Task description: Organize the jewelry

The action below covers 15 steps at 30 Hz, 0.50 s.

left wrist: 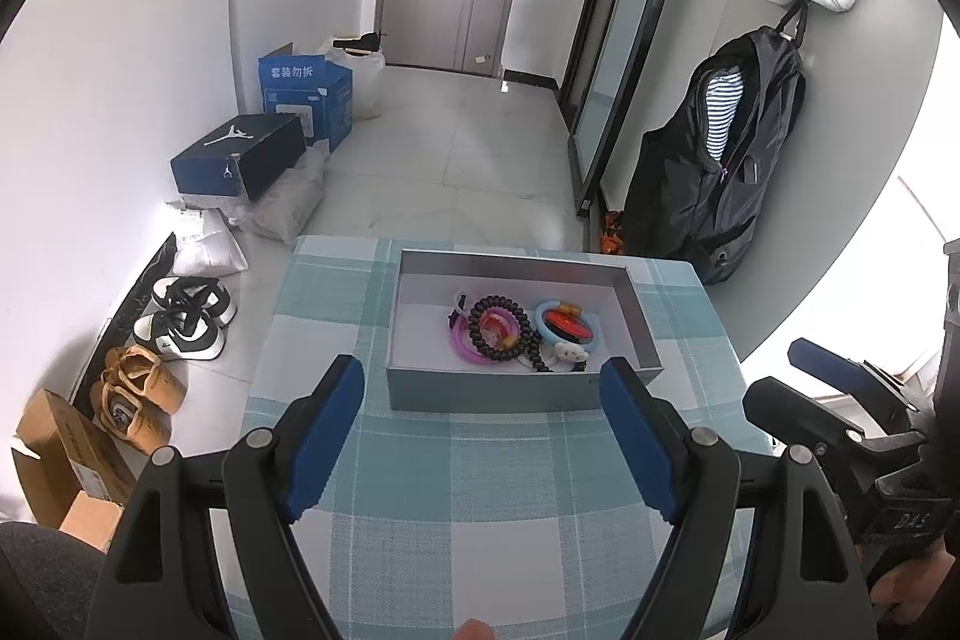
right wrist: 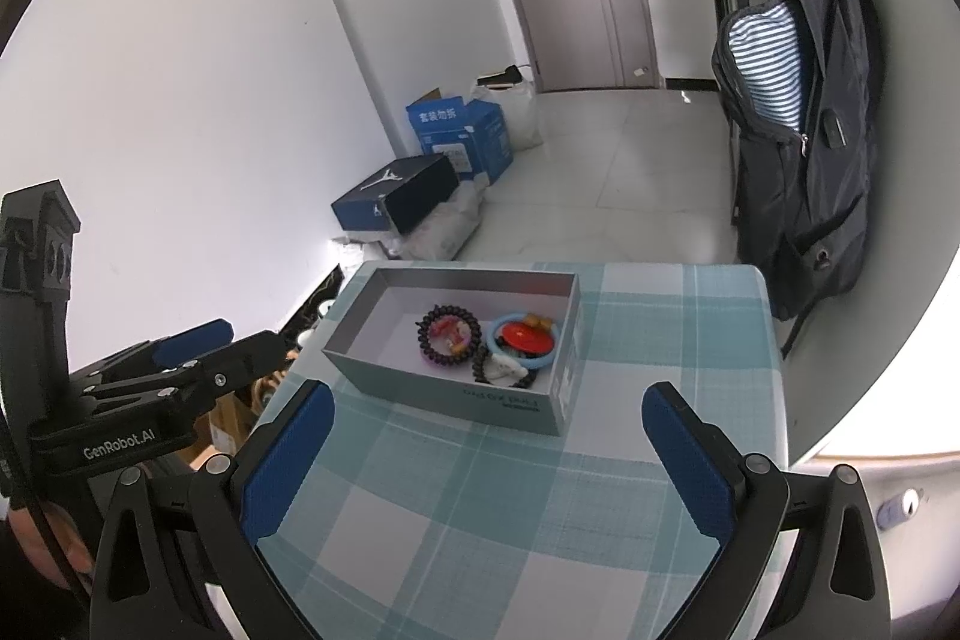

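- Jewelry pile [left wrist: 522, 334] overlaps inside one grey box [left wrist: 522, 394] on the checked tablecloth [left wrist: 480, 490]; exact count unclear.
- Left gripper [left wrist: 483, 430] and right gripper [right wrist: 489, 457]: two, both wide apart, empty, short of the box.

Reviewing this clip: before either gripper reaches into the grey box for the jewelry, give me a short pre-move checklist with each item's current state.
1. Left gripper jaws open and empty: ok.
2. Right gripper jaws open and empty: ok.
3. Grey box lidless, upright on the checked tablecloth: ok.
4. Pieces in the box told apart for a clean single pick: not ok; the dark beaded bracelet overlaps the pink ring and lies against the blue ring.
5. A marked place for sorted pieces: cannot tell.
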{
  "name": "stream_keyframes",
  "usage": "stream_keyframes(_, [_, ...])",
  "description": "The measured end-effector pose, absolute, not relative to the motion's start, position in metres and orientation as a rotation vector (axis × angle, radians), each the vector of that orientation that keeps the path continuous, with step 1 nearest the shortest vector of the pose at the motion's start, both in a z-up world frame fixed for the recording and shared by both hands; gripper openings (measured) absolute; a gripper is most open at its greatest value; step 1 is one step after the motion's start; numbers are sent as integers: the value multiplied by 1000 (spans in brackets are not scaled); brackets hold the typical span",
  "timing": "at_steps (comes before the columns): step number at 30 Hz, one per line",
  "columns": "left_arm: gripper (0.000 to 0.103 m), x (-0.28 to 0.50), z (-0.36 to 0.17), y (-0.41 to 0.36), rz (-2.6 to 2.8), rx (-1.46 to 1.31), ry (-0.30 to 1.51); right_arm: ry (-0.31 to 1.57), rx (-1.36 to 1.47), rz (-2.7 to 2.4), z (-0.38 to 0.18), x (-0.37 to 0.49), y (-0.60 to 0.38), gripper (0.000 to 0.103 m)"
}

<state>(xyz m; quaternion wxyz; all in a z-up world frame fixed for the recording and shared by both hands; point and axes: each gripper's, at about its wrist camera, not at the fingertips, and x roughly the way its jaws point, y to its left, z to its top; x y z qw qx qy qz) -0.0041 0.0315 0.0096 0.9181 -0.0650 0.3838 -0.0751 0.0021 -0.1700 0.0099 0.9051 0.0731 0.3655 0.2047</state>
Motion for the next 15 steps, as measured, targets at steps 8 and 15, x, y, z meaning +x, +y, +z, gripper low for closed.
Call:
stream_keyframes(8, [77,-4,9,31,-148,-138,796,756,154,422,10,2,-170,103])
stream_keyframes(15, [77,-6,11,26,-172,-119,784,766,155,422,8,3,-170,103])
